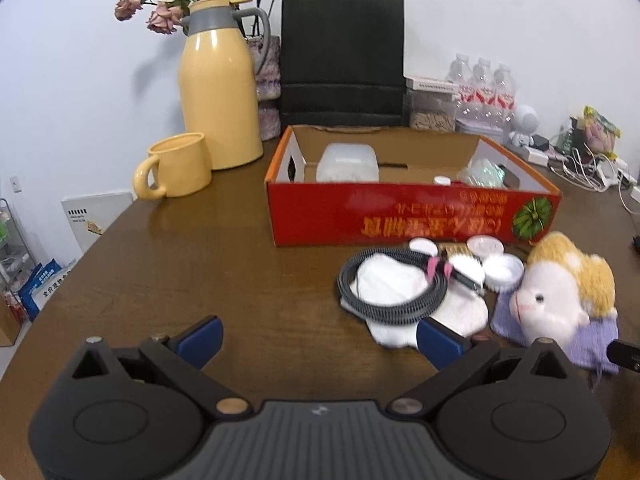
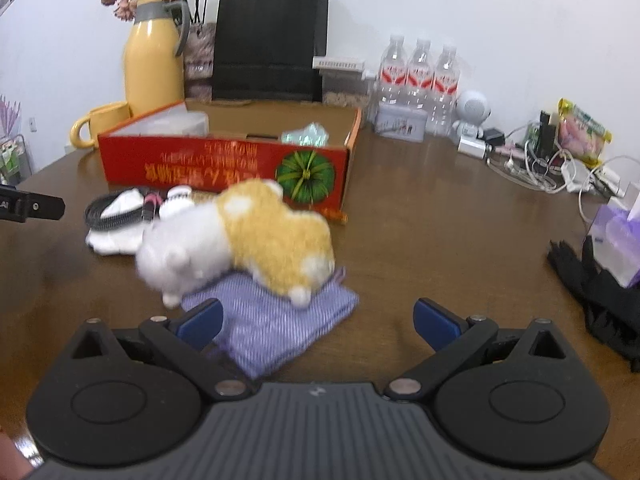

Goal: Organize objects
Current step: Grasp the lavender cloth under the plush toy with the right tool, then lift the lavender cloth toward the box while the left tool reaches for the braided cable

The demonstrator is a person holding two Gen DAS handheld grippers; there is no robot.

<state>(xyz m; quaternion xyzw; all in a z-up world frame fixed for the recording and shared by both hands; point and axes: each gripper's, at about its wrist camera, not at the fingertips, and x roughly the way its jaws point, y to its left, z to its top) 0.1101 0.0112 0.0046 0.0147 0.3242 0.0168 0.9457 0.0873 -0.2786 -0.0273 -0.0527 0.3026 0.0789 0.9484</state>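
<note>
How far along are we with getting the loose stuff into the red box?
Done: the red box already holds a white container and a greenish packet.

In hand: nothing. The left hand-held gripper and right hand-held gripper are both open and empty.

Left: plush toy on the purple cloth, coiled cable, white cloth and small white lids sit on the table.

Box [image 1: 400,216]: mid-counter [image 1: 200,272], far of the clutter.
Jug [image 1: 218,92]: far left, behind the mug [image 1: 180,166].
Bag [image 1: 342,60]: against the wall, behind the box.
Bottles [image 2: 418,76]: far right of the bag.
Coiled cable [image 1: 390,284]: near the box, on a cloth [image 1: 404,304].
Plush toy [image 2: 240,236]: right of the cable, on a folded cloth [image 2: 276,320].
Wires [image 2: 552,168]: far right.
</note>
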